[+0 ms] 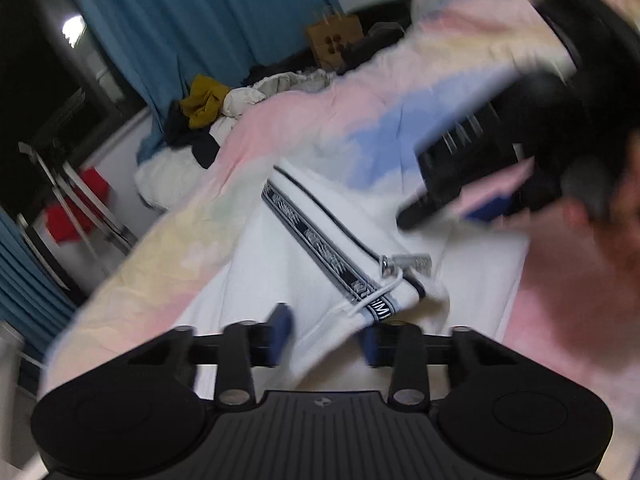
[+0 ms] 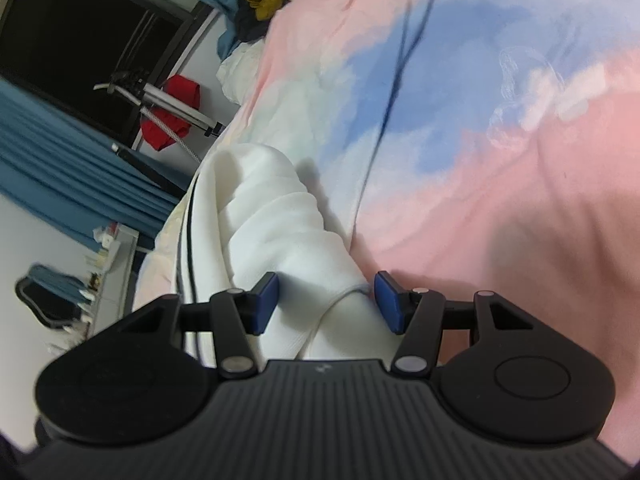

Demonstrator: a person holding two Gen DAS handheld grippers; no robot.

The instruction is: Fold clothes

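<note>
A white garment [image 1: 304, 272] with a black-and-white lettered band [image 1: 320, 236] and a drawstring lies on a pastel bedspread [image 1: 280, 128]. My left gripper [image 1: 326, 338] is open, its blue pads either side of the garment's banded corner. My right gripper [image 2: 326, 304] is open around a bunched white fold of the garment [image 2: 276, 220]. The right gripper also shows blurred at the right of the left wrist view [image 1: 472, 176].
A heap of clothes, mustard, white and dark [image 1: 224, 104], lies at the far end of the bed. Blue curtains [image 1: 192, 12], a metal rack with red cloth [image 2: 172, 108] and a cardboard box [image 1: 334, 38] stand beyond. A thin dark cord [image 2: 400, 64] crosses the bedspread.
</note>
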